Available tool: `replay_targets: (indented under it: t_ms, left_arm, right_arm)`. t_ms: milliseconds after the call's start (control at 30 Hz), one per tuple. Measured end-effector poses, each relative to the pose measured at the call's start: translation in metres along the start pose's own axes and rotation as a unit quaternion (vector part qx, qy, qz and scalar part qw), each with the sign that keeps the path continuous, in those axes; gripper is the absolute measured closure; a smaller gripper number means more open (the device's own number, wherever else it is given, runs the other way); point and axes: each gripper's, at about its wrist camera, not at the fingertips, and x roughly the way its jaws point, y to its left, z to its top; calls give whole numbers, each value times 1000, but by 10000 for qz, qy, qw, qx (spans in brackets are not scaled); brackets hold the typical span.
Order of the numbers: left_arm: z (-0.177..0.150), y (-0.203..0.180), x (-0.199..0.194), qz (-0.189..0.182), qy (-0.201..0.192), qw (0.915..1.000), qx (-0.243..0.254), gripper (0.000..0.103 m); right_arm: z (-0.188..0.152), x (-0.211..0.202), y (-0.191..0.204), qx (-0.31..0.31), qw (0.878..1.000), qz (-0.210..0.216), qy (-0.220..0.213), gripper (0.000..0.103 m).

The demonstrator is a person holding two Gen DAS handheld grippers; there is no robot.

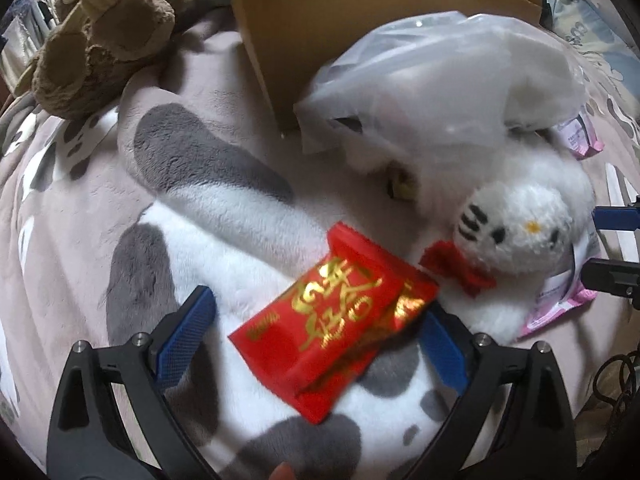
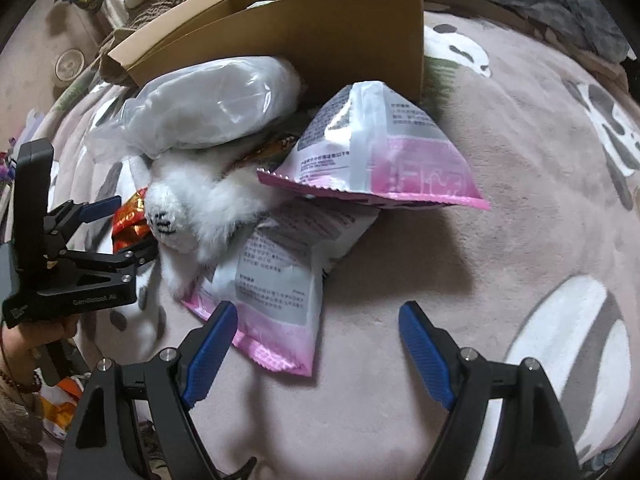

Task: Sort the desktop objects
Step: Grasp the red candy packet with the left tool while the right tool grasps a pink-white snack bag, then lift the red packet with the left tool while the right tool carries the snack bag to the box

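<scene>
Two pink packets (image 2: 280, 280) plain only from right.

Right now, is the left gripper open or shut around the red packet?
Open. The left gripper has its blue pads standing wide on either side of the red packet, which lies flat on the blanket.

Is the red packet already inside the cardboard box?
No, the red packet lies on the blanket between the open left gripper's fingers, apart from the cardboard box.

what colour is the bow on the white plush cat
Red; the bow on the white plush cat shows best in the left wrist view.
</scene>
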Motion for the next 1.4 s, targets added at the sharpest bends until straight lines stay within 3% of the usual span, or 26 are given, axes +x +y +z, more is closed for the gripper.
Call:
replay_targets:
  t_ms: [267, 433, 500, 633, 667, 1133, 1400]
  left_arm:
    - [1, 1, -1, -134, -98, 9997, 184, 9]
    - [-3, -6, -7, -141, -173, 9995, 218, 31]
    - [-4, -8, -10, -153, -204, 9993, 261, 43]
    - [-5, -1, -16, -305, -219, 9992, 133, 53]
    - [-6, -1, -18, -329, -215, 9991, 136, 56]
    - [-22, -22, -52, -285, -248, 9987, 349, 57]
    - [-13, -6, -62, -359, -295, 9986, 237, 57]
  right_arm:
    - [13, 12, -1, 308, 9981, 524, 64, 19]
    - [18, 21, -7, 595, 9955, 726, 91, 19]
    - [23, 25, -3, 595, 9952, 768, 75, 28]
    - [23, 24, -3, 633, 9943, 854, 60, 35]
    - [22, 24, -4, 645, 9934, 947, 59, 42]
    - [-1, 0, -12, 703, 9932, 924, -37, 48]
    - [-24, -24, -21, 739, 9937, 837, -77, 48]
